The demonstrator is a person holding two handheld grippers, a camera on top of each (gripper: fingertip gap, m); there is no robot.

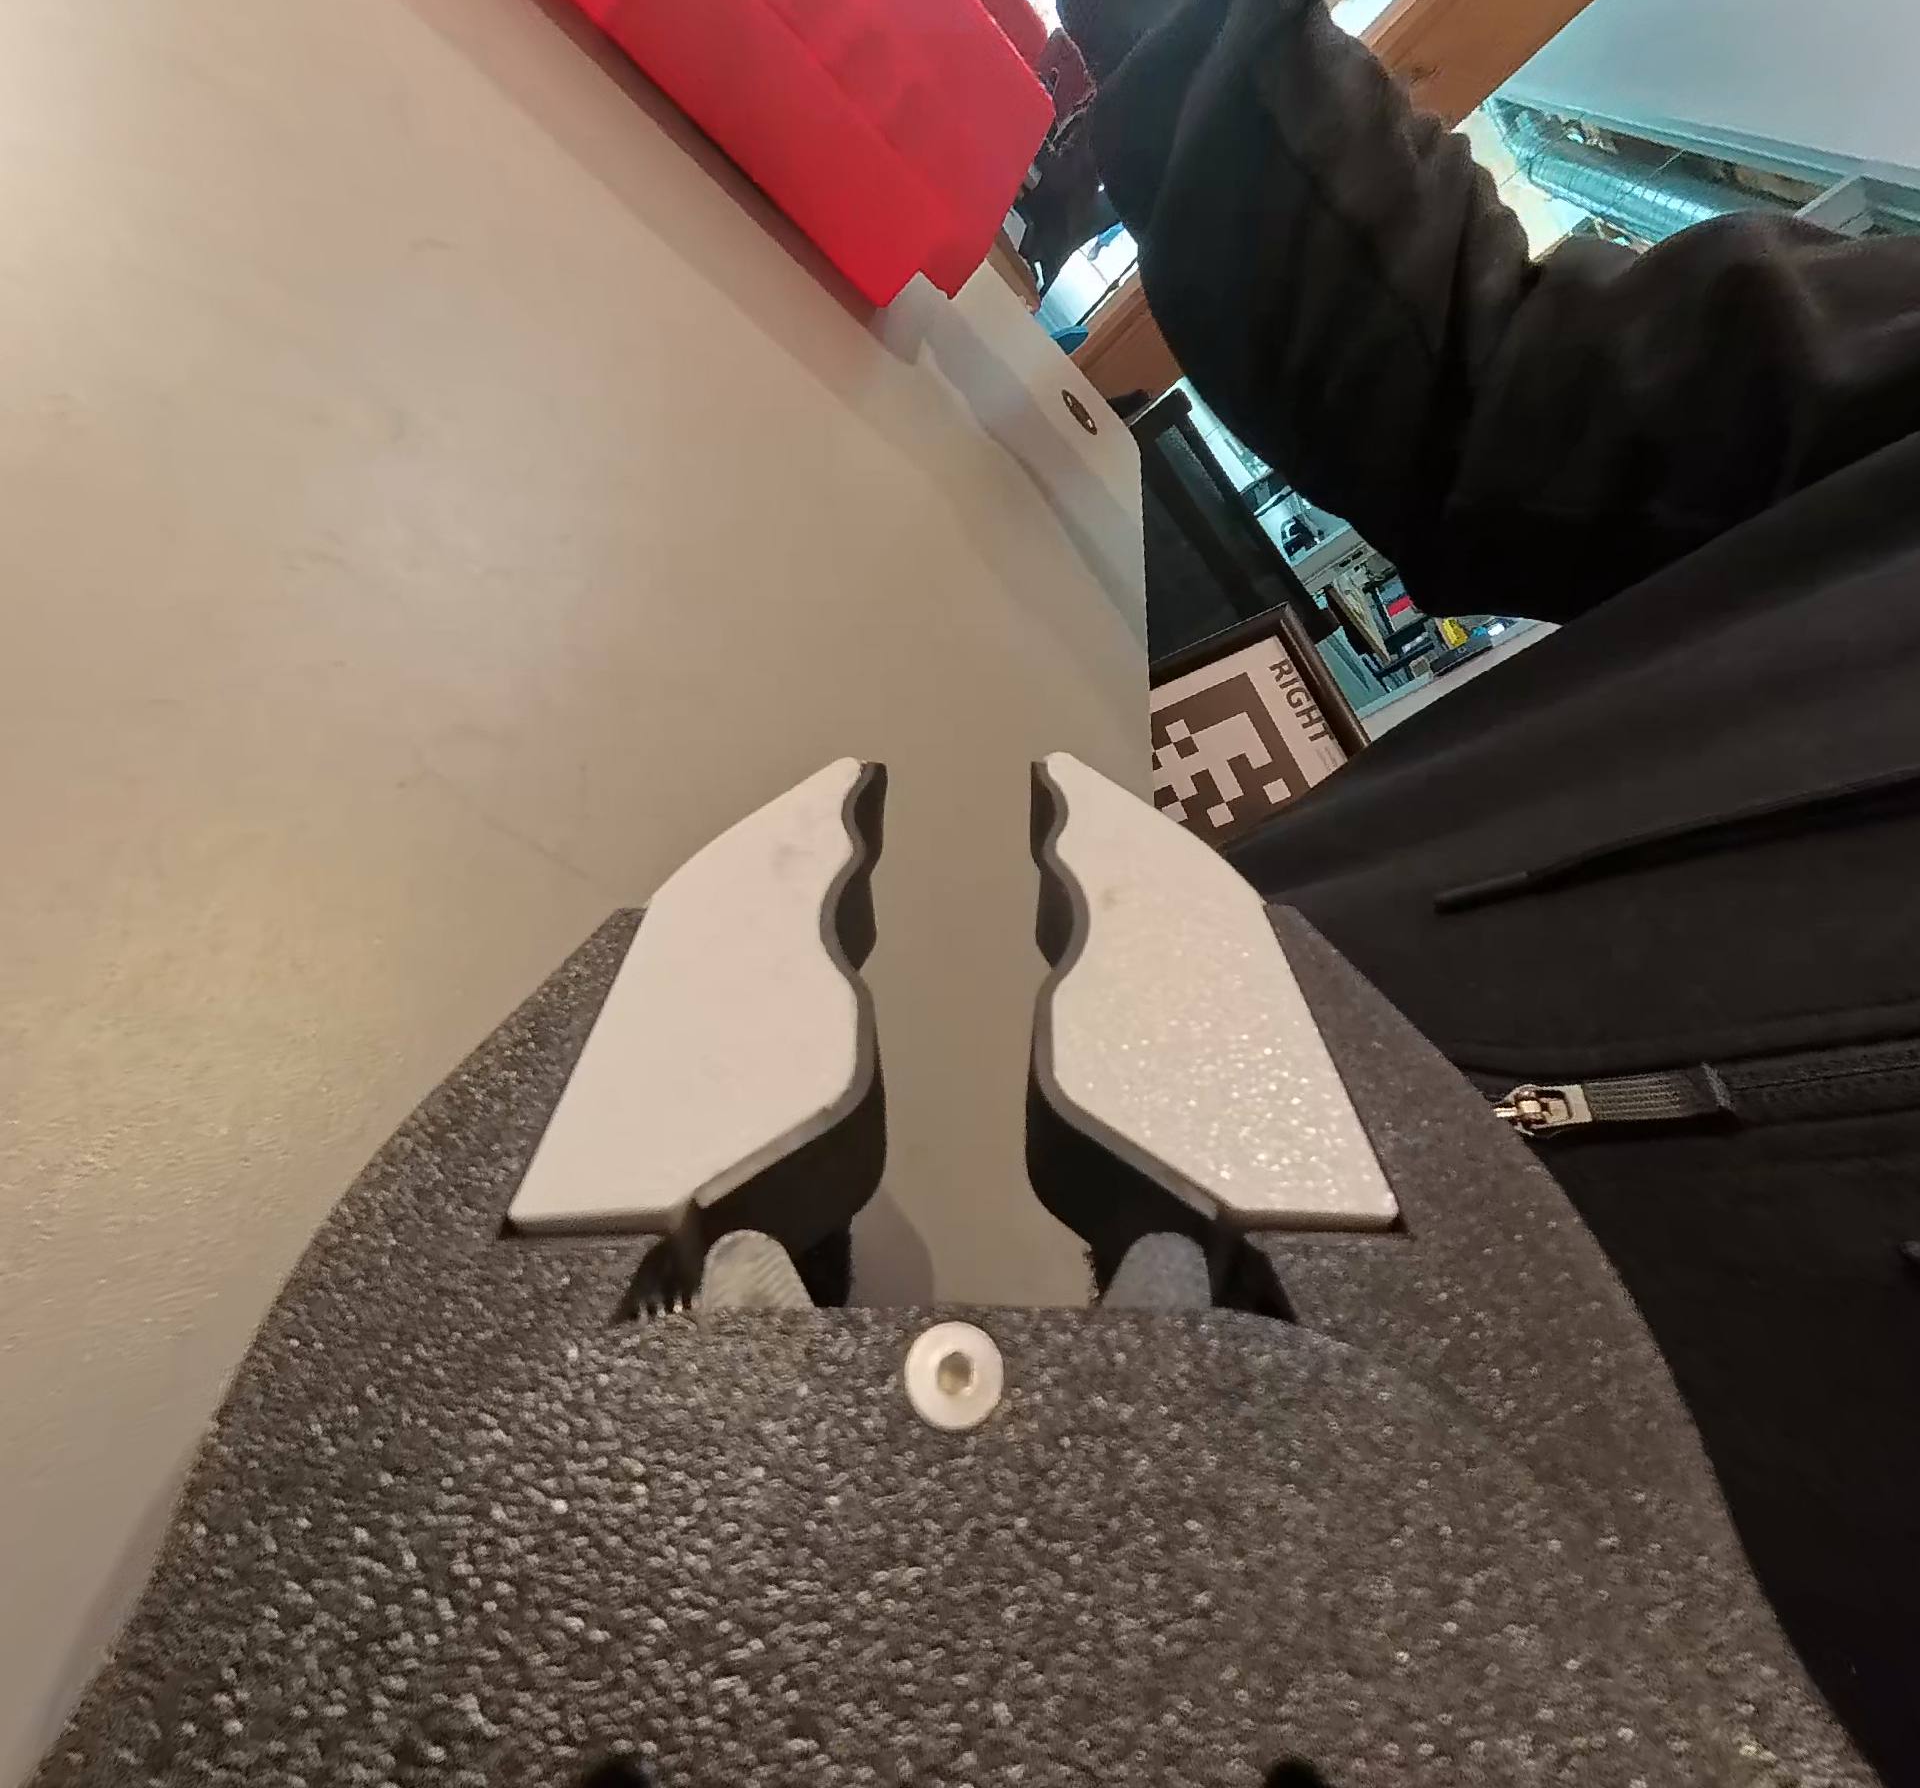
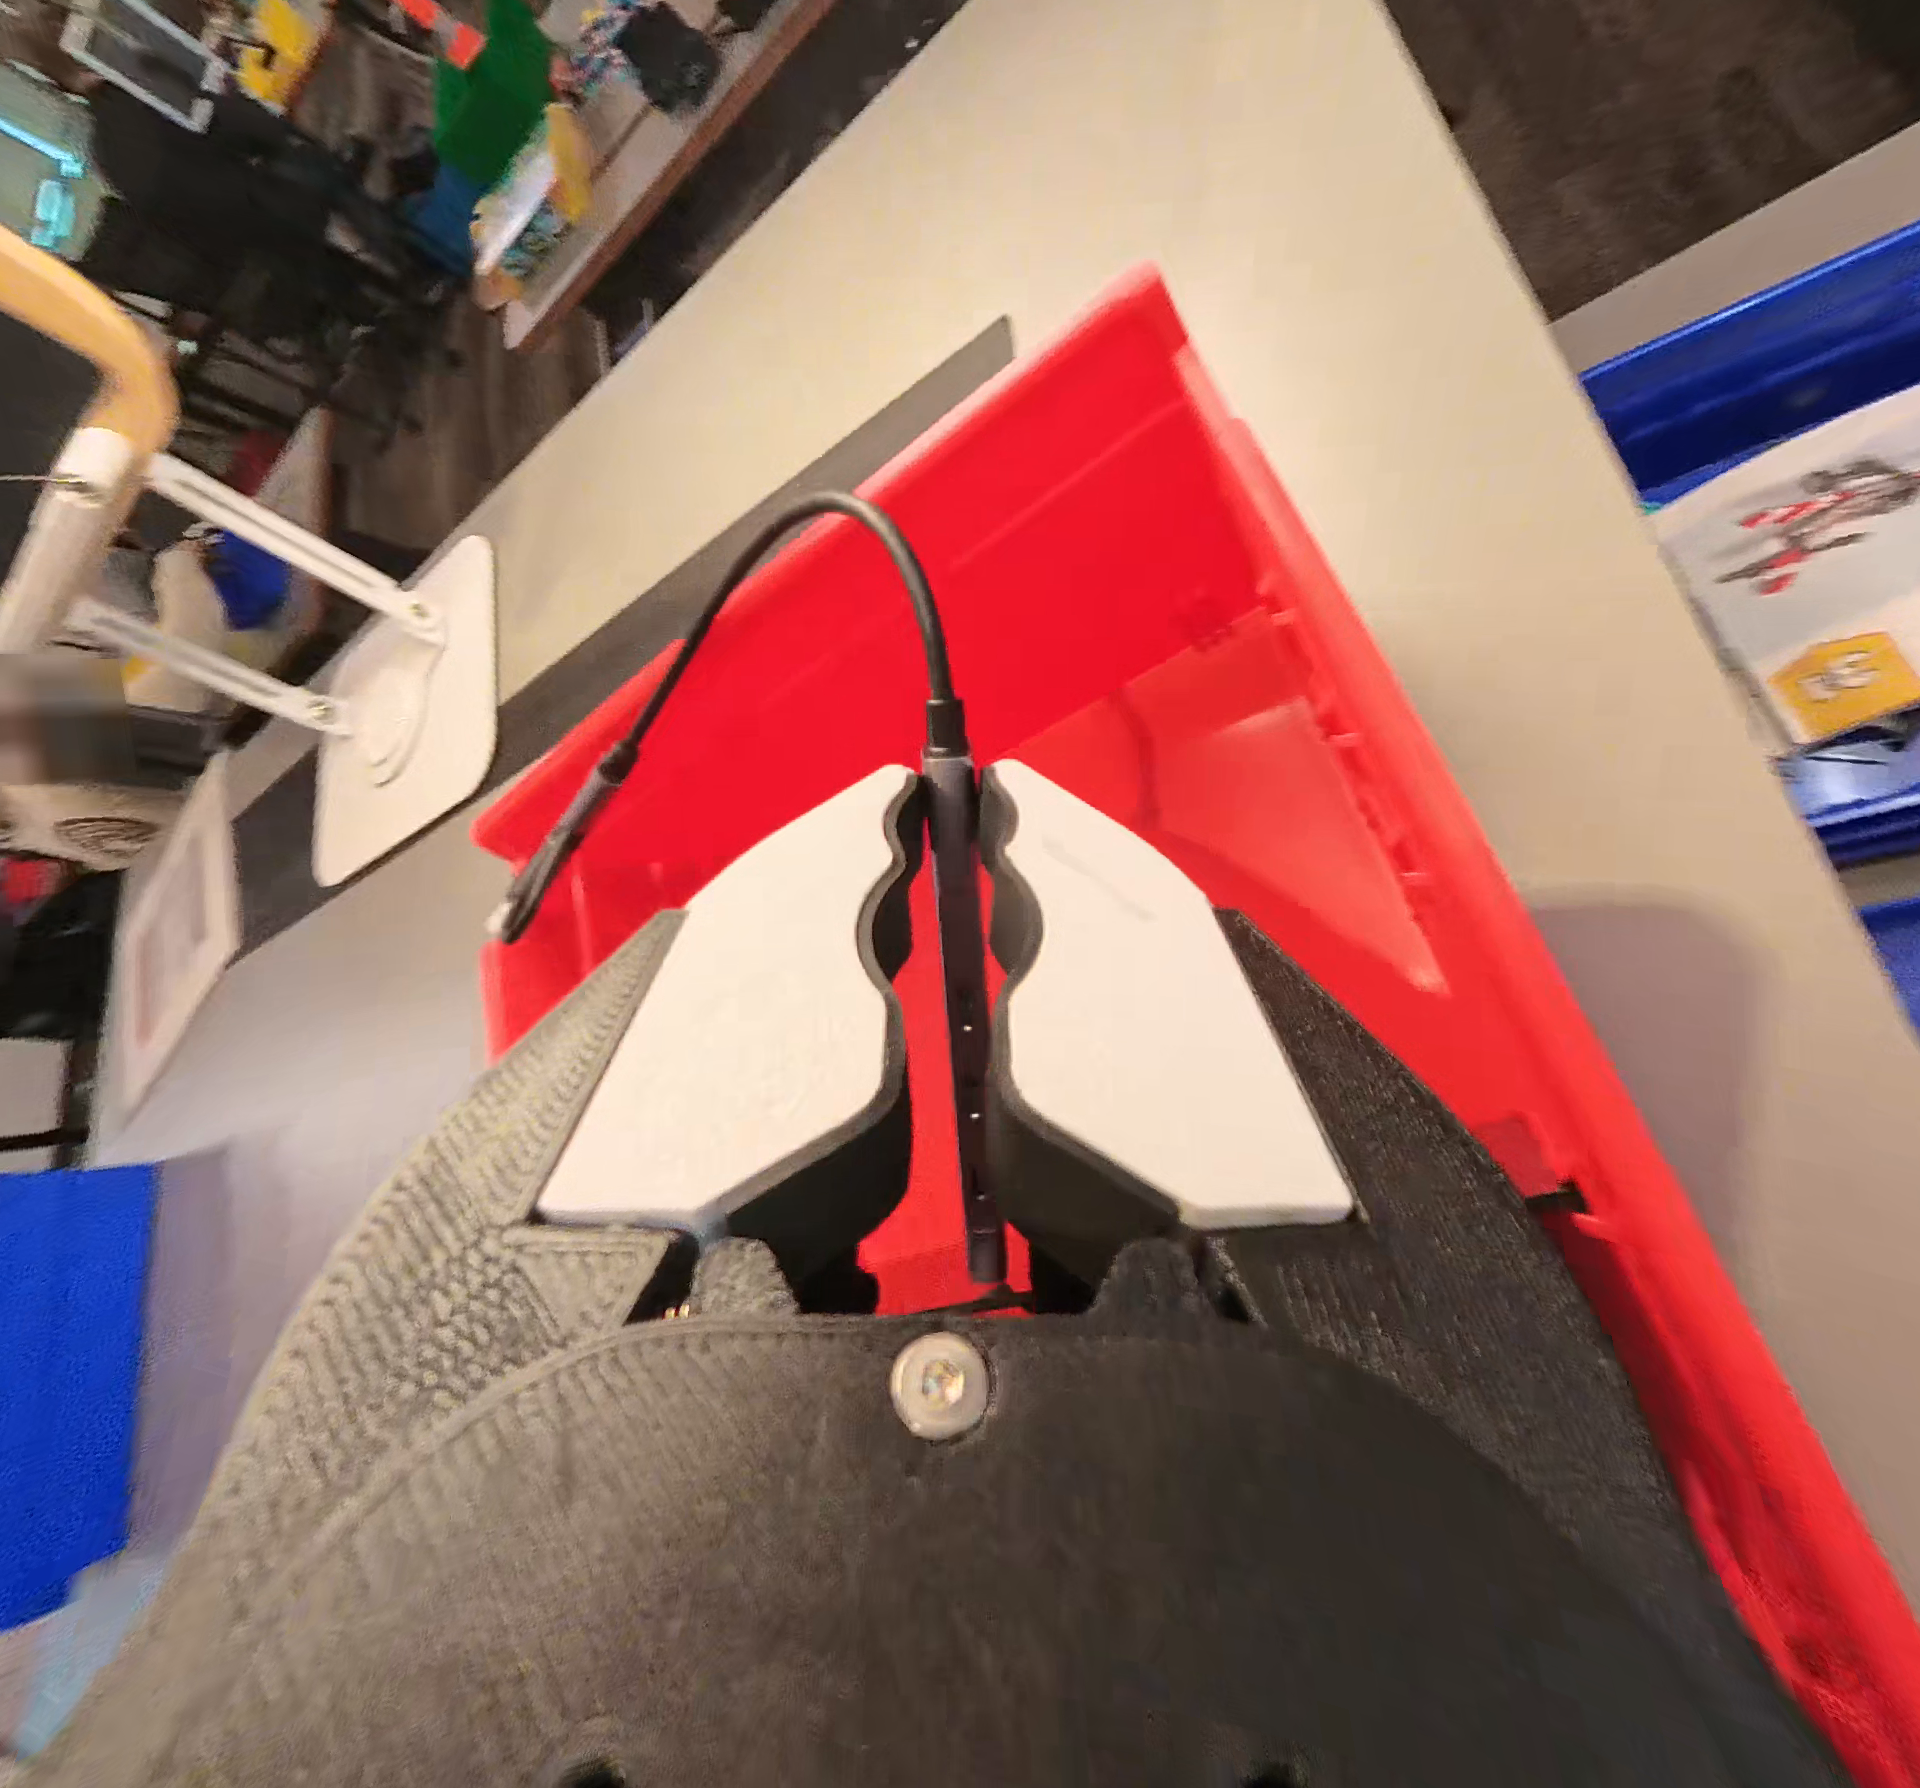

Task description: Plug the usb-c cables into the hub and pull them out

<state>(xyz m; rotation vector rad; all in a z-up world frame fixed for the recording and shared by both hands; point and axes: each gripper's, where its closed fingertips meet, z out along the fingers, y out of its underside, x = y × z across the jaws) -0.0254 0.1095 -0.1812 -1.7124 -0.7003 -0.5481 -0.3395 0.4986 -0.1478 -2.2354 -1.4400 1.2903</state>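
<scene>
My right gripper (image 2: 951, 782) is shut on a slim dark hub (image 2: 961, 1011), held edge-on above the red bin (image 2: 1195, 595). The hub's short black cable (image 2: 790, 543) arcs up and left, and its plug (image 2: 545, 865) hangs free over the bin's left rim. My left gripper (image 1: 958, 782) is open and empty, low over the beige table (image 1: 364, 491), near its edge. No loose usb-c cables show in either view.
The red bin (image 1: 790, 45) also shows far off in the left wrist view, beside a person's dark sleeve (image 1: 1351, 263) and jacket. A white lamp base (image 2: 405, 699) and a dark mat (image 2: 623, 533) lie left of the bin. Blue bins (image 2: 1766, 367) stand at right. Tip to tip, the grippers are about 50 cm apart.
</scene>
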